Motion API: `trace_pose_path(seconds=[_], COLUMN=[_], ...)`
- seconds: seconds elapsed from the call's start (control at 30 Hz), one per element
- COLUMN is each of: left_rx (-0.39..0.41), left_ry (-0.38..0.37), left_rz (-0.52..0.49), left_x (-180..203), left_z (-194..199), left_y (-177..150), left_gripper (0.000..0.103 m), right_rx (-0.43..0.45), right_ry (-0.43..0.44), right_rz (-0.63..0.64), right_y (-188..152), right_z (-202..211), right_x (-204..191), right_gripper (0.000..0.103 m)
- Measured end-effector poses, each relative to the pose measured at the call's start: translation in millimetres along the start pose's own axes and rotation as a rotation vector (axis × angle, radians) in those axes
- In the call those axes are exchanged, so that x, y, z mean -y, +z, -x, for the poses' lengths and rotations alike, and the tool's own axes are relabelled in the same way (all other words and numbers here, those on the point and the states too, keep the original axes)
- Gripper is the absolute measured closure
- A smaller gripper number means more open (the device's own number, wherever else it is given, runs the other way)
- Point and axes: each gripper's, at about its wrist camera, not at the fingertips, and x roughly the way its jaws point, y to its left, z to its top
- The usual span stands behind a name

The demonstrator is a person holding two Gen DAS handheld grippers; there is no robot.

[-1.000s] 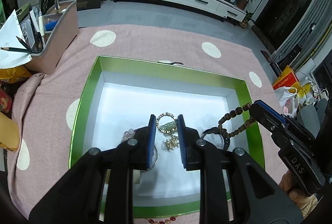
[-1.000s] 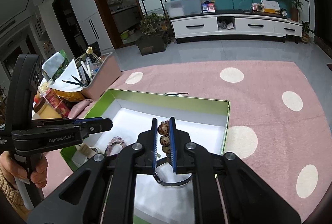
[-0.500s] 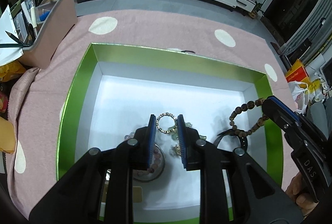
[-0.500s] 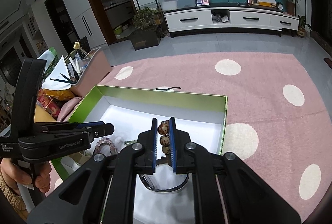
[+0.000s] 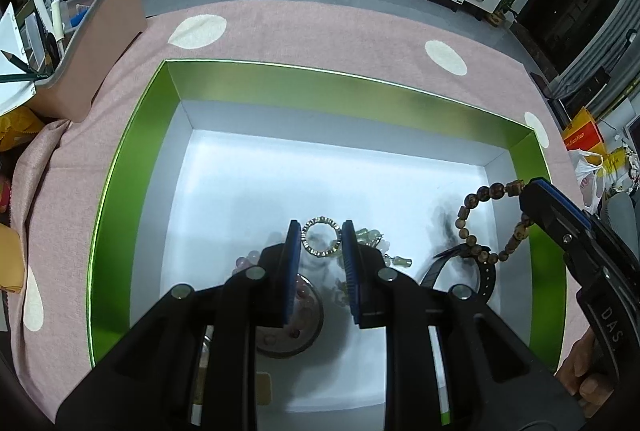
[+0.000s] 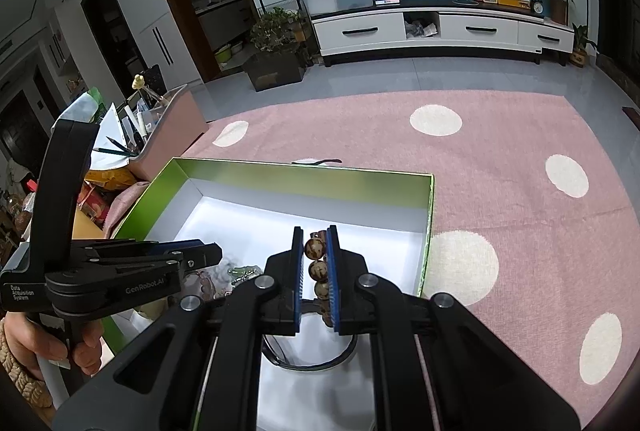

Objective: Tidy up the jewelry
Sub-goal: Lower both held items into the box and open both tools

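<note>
A brown wooden bead bracelet (image 6: 319, 271) is clamped between the blue pads of the right claw (image 6: 316, 281), its beads stacked in a line along the fingers; in the left wrist view the loop (image 5: 480, 227) is seen hanging from that claw (image 5: 532, 199) over the right end of a green-walled, white-floored cardboard box (image 5: 132, 167). A black band (image 5: 486, 271) lies on the box floor directly under the loop, and is seen as a dark arc (image 6: 310, 361) below the right claw.

The left claw (image 5: 320, 263) is held parted, nothing gripped, above a gold ring-shaped bezel with small stones (image 5: 320, 241) lying flat between the finger lines. Pale green and pink bead pieces (image 5: 370, 237) are heaped beside it, and a round dark dish of pink beads (image 5: 298, 315) is partly hidden under the left finger.

Lettering read: "DAS" on the right tool in the left wrist view; "GenRobot.AI" and "Data Acquisition System" on the left tool (image 6: 132, 271) in the right wrist view.

The box rests on a surface covered by a pink cloth with cream dots (image 6: 500, 167). A pink desk organizer with pencils and papers (image 5: 92, 43) stands beyond the box's left corner.
</note>
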Motion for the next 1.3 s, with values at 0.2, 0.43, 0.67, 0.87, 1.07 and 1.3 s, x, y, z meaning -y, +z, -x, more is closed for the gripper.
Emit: trace_pose_path(seconds=[0.2, 0.43, 0.67, 0.87, 1.07, 1.3], left_rx=[-0.003, -0.007, -0.009, -0.008, -0.007, 0.002], left_ry=[0.004, 0.009, 0.015, 0.016, 0.012, 0.013], left_rz=[0.001, 0.000, -0.001, 0.000, -0.004, -0.007], left_x=[-1.4, -0.6, -0.7, -0.4, 0.5, 3.7], left_z=[-2.1, -2.1, -3.3, -3.1, -1.1, 4.8], left_y=[-0.4, -1.2, -1.8, -1.8, -2.4, -4.2], left_gripper=[0.083, 0.082, 0.083, 0.082, 0.074, 0.062], right_rx=[-0.004, -0.007, -0.008, -0.008, -0.013, 0.002], right_ry=[-0.002, -0.001, -0.001, 0.001, -0.002, -0.005], right_rz=[-0.002, -0.001, -0.004, -0.004, -0.013, -0.029], right_y=[-0.7, -1.1, -1.6, -1.7, -4.8, -4.8], right_z=[0.4, 0.6, 1.7, 1.1, 0.3, 9.0], right_x=[0.0, 0.5, 1.3, 1.3, 3.1, 5.9], right_gripper=[0.093, 0.093, 0.093, 0.093, 0.092, 0.091])
